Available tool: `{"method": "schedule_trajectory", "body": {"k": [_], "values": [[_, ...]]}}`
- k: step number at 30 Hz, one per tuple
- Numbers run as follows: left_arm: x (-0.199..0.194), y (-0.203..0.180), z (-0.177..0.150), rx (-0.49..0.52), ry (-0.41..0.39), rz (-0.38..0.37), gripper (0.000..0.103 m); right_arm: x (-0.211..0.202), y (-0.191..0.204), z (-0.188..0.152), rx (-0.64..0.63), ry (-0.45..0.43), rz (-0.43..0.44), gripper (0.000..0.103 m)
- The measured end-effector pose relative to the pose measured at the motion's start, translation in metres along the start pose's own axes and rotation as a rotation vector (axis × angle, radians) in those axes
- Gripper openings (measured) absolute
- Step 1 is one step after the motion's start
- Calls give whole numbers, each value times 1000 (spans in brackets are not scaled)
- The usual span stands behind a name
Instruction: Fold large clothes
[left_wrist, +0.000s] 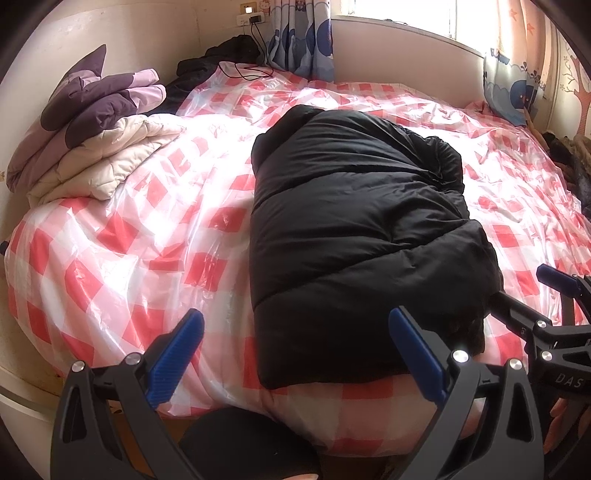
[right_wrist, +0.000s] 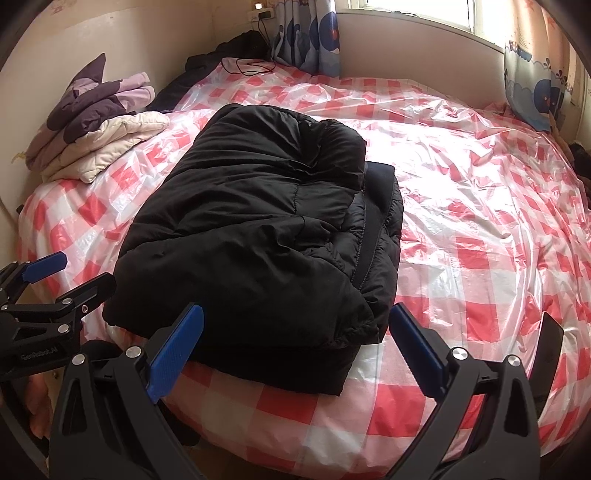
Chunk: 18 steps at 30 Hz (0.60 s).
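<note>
Folded black quilted puffer jacket (right_wrist: 255, 236) lying on the bed's red-and-white checked plastic-covered sheet (right_wrist: 480, 236), near its front edge.

Left hand-held gripper (left_wrist: 295, 354) and right hand-held gripper (right_wrist: 295, 354) both hovering spread, gripping nothing; right one possibly just touching the jacket's near edge. Folded cream and purple quilted coats (left_wrist: 92, 147) sitting far left.

Daylight from far window (left_wrist: 406, 14), blown out white. Strong glare on plastic sheet (left_wrist: 207, 140) at the far side. Fisheye bends edges, dark vignette corners. Focus mostly sharp.
</note>
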<state>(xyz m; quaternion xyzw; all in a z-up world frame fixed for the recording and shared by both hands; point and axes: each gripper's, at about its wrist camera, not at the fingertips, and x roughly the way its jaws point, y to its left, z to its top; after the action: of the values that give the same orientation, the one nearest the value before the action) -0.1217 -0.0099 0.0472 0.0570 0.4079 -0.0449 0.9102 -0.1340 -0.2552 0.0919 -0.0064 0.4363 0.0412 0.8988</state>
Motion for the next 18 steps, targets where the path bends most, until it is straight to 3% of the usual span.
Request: {"method": "schedule_trajectory", "body": {"k": [18], "values": [[1, -1, -2, 1, 1, 9, 96, 2, -1, -2, -6, 4, 8, 97]]}}
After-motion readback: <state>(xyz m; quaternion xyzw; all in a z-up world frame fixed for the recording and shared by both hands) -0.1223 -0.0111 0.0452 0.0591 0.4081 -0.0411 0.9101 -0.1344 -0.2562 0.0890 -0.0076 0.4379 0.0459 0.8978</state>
